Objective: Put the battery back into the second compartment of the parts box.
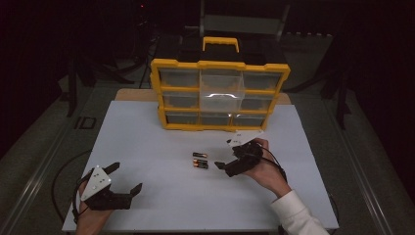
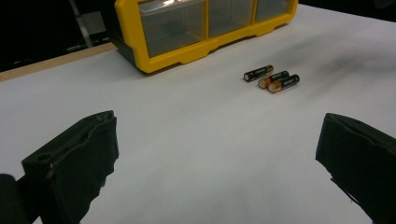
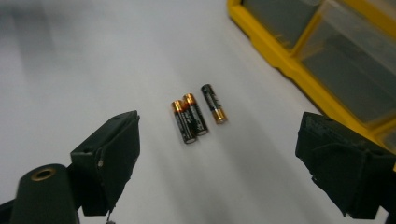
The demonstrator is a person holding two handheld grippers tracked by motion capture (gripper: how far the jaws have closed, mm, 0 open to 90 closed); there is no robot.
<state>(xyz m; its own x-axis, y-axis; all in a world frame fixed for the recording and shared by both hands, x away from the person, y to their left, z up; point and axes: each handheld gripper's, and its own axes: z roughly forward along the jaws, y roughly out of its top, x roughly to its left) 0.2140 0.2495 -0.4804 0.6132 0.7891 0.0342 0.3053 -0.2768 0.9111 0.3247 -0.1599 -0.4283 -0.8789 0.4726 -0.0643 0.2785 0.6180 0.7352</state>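
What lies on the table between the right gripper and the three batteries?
Nothing: in the right gripper view, bare white table separates the open right gripper from the batteries. The high view shows the same gap.

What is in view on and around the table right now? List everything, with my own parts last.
black and copper cylindrical batteries: three, black with copper ends, lying on the table in front of the organiser; two touch side by side, one lies slightly apart.
yellow plastic organiser case with clear drawers: one, yellow frame, black back, standing upright at the table's far edge.
white table top: one, white.
left gripper: one, black with a grey plate, near the front left corner, jaws open, nothing between them.
right gripper: one, black, just right of the batteries, jaws open, aimed at them.
white sleeve: one, lower right.
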